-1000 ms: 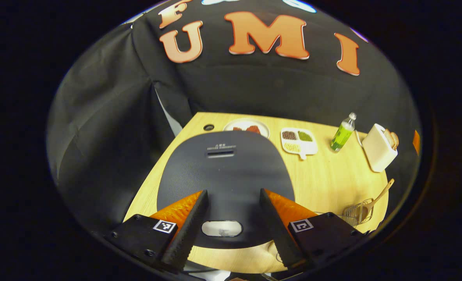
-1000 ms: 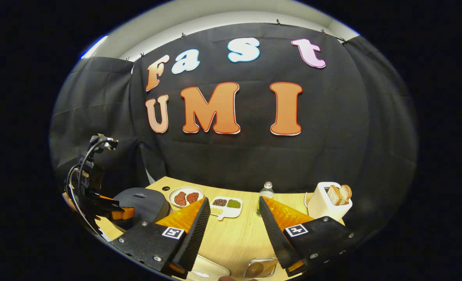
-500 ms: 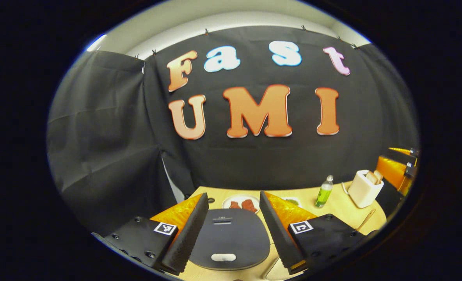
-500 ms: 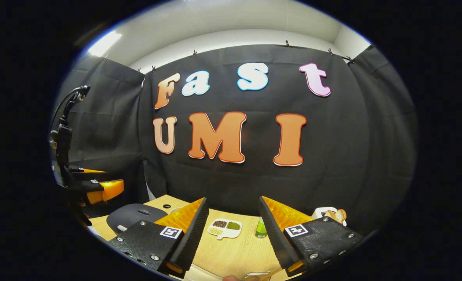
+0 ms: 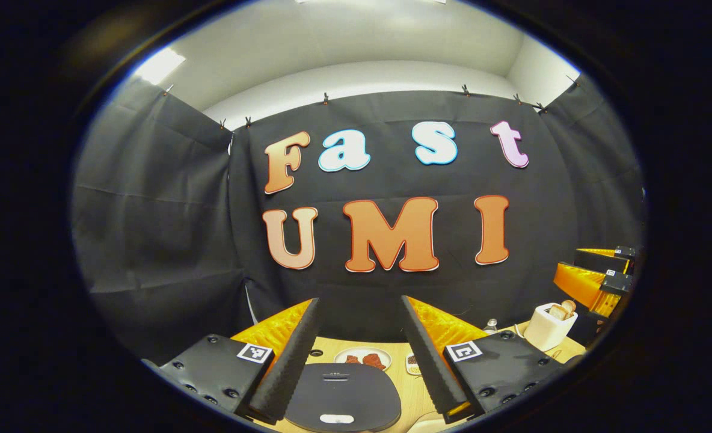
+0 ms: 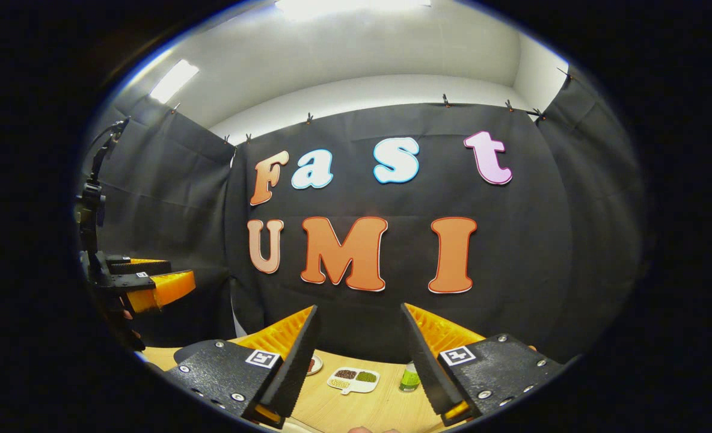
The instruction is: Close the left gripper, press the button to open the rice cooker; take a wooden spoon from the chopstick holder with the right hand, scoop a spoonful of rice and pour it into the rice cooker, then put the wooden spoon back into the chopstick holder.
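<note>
Two views at the outset of the task. Since the pictures of a second ago, both tongs have been raised and tilted up from the desk [image 5: 416, 397], so that the booth's wall now takes up most of each view.

In the left gripper view, the left tongs [image 5: 356, 349] are held wide, with nothing between the fingers. The rice cooker [image 5: 343, 397] lies below and between them, at the near left part of the desk, its lid down and its pale button [image 5: 337, 418] at the near edge; a second ago the tongs framed this button closely. Behind the cooker a plate [image 5: 363, 358] is seen towards the far edge, and a toaster [image 5: 549, 326] towards the right edge. The right tongs [image 5: 590, 282] are seen at far right, raised above the desk.

In the right gripper view, the right tongs [image 6: 356, 355] are likewise held wide and empty; a divided dish [image 6: 353, 379] and a green bottle [image 6: 411, 377] lie beyond them.

The retreat is judged a reset: the left tongs are not yet narrowed, the button is not yet pressed, and the chopstick holder with the wooden spoon is not yet approached.
</note>
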Demonstrator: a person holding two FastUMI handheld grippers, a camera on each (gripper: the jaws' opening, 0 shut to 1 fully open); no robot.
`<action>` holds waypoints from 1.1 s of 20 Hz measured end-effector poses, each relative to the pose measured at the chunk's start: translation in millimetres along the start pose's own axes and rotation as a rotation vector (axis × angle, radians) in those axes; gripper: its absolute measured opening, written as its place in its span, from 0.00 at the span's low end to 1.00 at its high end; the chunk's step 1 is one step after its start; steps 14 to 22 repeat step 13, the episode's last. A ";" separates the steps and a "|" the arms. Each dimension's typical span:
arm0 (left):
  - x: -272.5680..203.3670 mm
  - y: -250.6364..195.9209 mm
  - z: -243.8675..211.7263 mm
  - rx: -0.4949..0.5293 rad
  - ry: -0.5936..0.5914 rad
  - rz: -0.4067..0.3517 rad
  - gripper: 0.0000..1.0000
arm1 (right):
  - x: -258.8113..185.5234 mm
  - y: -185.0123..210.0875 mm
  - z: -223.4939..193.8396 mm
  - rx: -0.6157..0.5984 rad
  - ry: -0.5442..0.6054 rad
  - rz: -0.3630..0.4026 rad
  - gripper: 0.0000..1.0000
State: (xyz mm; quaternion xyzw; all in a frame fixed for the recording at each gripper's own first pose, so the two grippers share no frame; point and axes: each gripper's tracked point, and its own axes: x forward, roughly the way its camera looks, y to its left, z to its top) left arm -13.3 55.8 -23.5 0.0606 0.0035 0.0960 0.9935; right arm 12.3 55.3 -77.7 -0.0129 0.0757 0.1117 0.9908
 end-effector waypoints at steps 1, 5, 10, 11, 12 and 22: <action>-2.7 0.7 0.8 0.002 -0.006 0.003 0.93 | -1.5 2.6 -3.5 -0.002 0.006 0.007 0.77; -14.1 -4.8 0.5 0.008 -0.025 -0.002 0.93 | -4.0 5.0 -0.7 -0.003 -0.007 0.014 0.87; -18.6 -9.6 3.2 0.048 -0.049 -0.002 0.93 | -4.7 3.8 -1.1 0.021 -0.015 0.009 0.82; -18.4 -11.5 4.7 0.045 -0.051 -0.009 0.93 | -5.7 3.0 1.5 0.015 -0.023 0.005 0.87; -18.9 -12.4 5.0 0.046 -0.051 -0.009 0.93 | -5.4 3.5 2.1 0.013 -0.026 0.007 0.82; -19.1 -11.6 4.8 0.047 -0.052 -0.010 0.86 | -5.7 4.6 1.8 0.016 -0.026 0.008 0.82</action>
